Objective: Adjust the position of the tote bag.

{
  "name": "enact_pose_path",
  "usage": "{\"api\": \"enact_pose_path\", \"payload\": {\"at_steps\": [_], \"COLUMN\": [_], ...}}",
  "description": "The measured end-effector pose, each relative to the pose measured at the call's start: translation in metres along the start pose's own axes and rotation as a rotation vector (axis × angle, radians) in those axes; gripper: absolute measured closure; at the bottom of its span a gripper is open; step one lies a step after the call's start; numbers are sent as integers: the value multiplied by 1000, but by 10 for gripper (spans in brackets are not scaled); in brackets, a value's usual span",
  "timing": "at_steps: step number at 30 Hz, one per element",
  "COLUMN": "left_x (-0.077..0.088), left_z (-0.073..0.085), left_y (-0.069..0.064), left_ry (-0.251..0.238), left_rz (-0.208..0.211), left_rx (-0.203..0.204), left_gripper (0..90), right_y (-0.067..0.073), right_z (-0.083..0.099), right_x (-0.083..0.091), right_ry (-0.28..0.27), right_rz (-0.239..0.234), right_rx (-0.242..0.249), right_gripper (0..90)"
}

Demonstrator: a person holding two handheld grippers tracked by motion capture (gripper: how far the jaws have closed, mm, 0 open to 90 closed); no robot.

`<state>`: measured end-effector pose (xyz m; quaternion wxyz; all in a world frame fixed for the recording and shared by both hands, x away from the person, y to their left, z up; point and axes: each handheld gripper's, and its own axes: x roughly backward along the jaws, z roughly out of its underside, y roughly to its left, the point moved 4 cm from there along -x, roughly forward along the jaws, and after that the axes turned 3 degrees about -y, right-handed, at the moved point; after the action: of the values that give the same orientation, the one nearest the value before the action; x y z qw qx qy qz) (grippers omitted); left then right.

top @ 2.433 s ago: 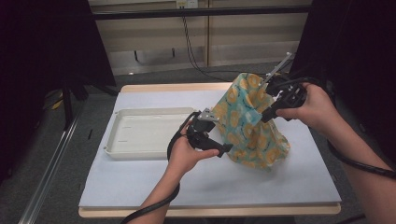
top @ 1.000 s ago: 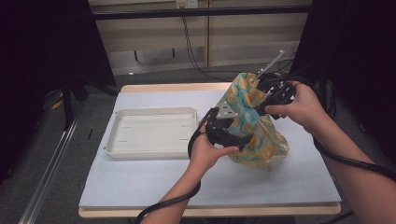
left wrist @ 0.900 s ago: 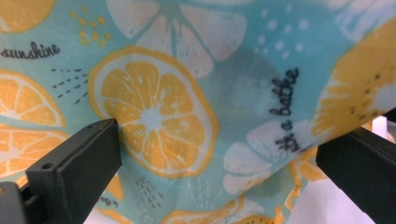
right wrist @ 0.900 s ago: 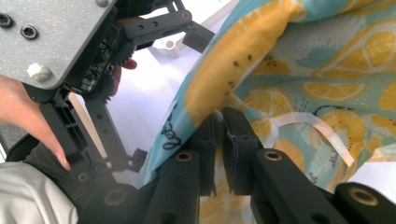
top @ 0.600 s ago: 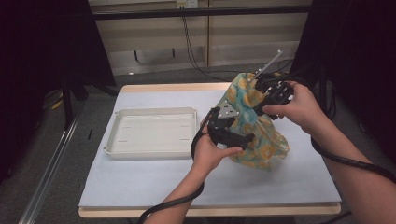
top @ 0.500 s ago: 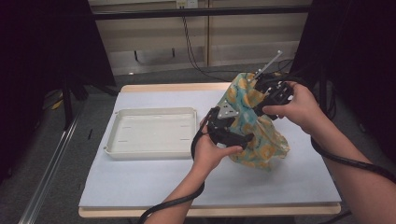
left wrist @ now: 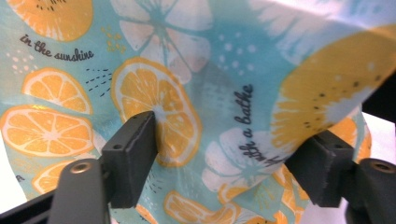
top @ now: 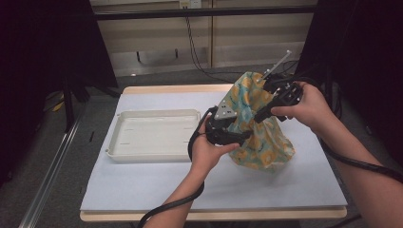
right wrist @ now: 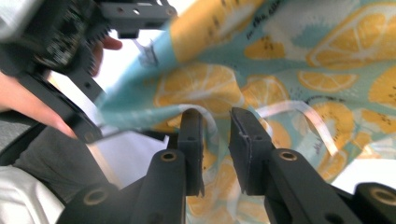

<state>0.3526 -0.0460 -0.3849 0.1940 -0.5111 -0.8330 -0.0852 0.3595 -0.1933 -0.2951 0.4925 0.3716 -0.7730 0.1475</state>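
Observation:
A teal cloth [top: 260,142] printed with orange slices hangs in a loose cone, its lower folds resting on the table. My right gripper [top: 260,115] is shut on the cloth [right wrist: 327,46] near its top; the right gripper [right wrist: 215,119] pinches a fold beside a white ribbon [right wrist: 303,109]. My left gripper [top: 241,137] is open at the cloth's left side. In the left gripper view the jaws of the left gripper [left wrist: 229,140] stand wide apart, with the cloth [left wrist: 187,70] bulging between them.
An empty white tray [top: 157,114] lies at the left on the white table cover [top: 190,185]. Dark curtains hang on both sides. Cables trail from both grippers toward the front edge.
My left gripper has moved right, from beside the tray up against the cloth. The right gripper has shifted slightly left while holding the cloth. Little has changed in the last half second.

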Motion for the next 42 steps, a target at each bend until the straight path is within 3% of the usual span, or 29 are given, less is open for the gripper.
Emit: {"api": "enact_pose_path", "payload": {"at_steps": [8, 12, 18, 25, 28, 31, 32, 37, 42], "left_x": [4, 8, 17, 27, 33, 33, 33, 32, 33], "left_z": [-1, -2, 1, 2, 4, 4, 4, 3, 3], "left_y": [0, 2, 9, 19, 27, 28, 27, 27, 28], "left_ry": [13, 28, 42, 69, 90, 79, 84, 84, 82], "left_rz": [-9, -17, -3, -9, -9, 2, -1, 6, 12], "left_rx": [-11, -11, 30, 63, 79, 77, 75, 72, 68], "left_gripper": [372, 455, 573, 727, 787, 796, 796, 796, 796], "right_y": [-6, -6, -6, -12, -17, -23, -28, -38, -40], "right_z": [6, 7, 9, 10, 9, 7, 3, -11, -30], "right_x": [2, 2, 0, 3, 10, 13, 15, 16, 13], "right_ry": [11, 16, 24, 17, -20, -32, -43, -90, -95], "right_rz": [13, 14, 5, 20, 37, 61, 81, 91, 100], "right_rx": [-12, -8, 25, 117, 162, 191, 234, 341, 391], "right_gripper": [685, 639, 506, 429, 432, 412, 406, 377, 336]}}
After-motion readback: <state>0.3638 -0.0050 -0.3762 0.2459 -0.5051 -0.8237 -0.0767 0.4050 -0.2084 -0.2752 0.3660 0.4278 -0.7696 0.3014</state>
